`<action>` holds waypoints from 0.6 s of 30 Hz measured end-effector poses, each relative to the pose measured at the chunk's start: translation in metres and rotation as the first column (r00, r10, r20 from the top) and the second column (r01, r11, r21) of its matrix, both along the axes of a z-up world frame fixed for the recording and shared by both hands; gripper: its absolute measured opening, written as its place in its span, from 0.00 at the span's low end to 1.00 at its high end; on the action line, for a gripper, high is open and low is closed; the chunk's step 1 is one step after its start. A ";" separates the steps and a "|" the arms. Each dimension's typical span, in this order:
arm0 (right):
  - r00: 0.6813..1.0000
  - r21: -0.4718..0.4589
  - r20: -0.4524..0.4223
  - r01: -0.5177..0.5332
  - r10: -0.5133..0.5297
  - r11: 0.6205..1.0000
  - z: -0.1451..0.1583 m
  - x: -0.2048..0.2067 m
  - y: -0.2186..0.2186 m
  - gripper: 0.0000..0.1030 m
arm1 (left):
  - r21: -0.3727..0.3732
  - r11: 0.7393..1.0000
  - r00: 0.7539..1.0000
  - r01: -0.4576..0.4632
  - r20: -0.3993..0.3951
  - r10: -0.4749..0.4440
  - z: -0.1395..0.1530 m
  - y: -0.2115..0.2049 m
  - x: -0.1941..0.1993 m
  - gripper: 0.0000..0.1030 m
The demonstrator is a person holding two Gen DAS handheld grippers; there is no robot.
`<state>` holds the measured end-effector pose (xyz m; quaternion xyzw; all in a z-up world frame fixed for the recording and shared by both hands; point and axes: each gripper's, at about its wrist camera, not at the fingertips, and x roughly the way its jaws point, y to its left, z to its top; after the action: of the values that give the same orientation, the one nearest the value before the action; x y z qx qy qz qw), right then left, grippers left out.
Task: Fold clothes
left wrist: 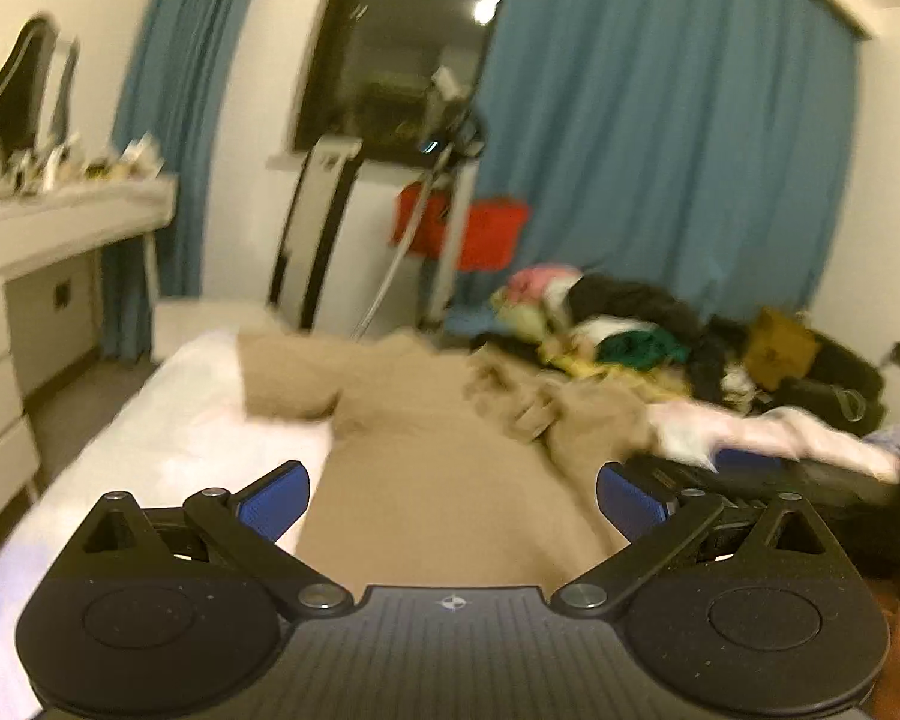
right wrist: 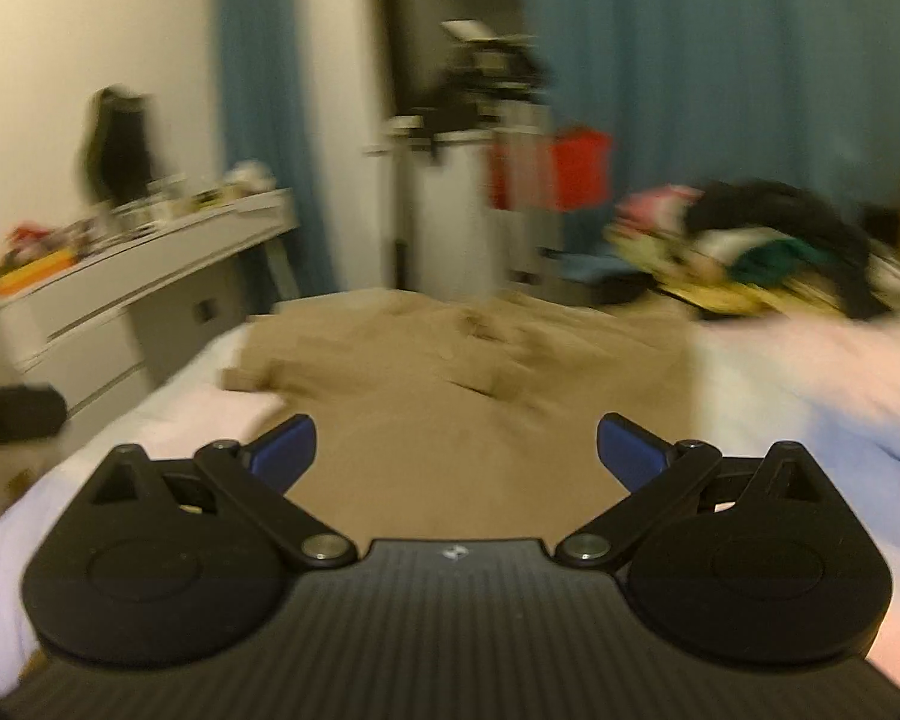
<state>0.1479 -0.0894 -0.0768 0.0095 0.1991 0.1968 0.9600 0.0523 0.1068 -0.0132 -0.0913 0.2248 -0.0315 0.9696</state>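
A tan garment (left wrist: 432, 450) lies spread on the white bed (left wrist: 168, 444), one sleeve out to the left and a bunched part at its right. My left gripper (left wrist: 453, 501) is open above the garment's near part, nothing between its blue pads (left wrist: 273, 504). In the right wrist view the same tan garment (right wrist: 450, 384) stretches away from me over the white bed (right wrist: 810, 396). My right gripper (right wrist: 456, 456) hovers open above its near edge, holding nothing. Both views are blurred.
A pile of mixed clothes (left wrist: 624, 330) sits at the bed's far right, pile of clothes (right wrist: 744, 252) in the right wrist view too. A white dresser (left wrist: 42, 276) with clutter lines the left wall. Blue curtains (left wrist: 660, 138), a red bag (left wrist: 480, 234) and a stand are beyond the bed.
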 end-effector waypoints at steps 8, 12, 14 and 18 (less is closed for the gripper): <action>0.969 -0.090 -0.026 -0.247 0.246 0.965 -0.030 0.099 0.116 0.74 | -0.030 0.987 0.988 -0.155 -0.031 0.154 -0.025 0.038 0.039 0.98; 0.943 -0.125 -0.052 -0.334 0.330 0.934 -0.044 0.137 0.165 0.72 | -0.061 0.964 0.965 -0.259 -0.055 0.256 -0.037 0.061 0.053 0.97; 0.927 -0.142 -0.066 -0.376 0.370 0.916 -0.052 0.156 0.189 0.72 | -0.067 0.955 0.956 -0.290 -0.058 0.287 -0.041 0.070 0.057 0.97; 0.900 -0.168 -0.100 -0.435 0.424 0.885 -0.064 0.182 0.220 0.70 | -0.096 0.941 0.945 -0.325 -0.059 0.320 -0.046 0.083 0.059 0.97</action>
<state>0.3301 0.1307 -0.1407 -0.1187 0.2427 0.3843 0.8828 0.1114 0.1902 -0.0592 -0.1778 0.2253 0.1180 0.9506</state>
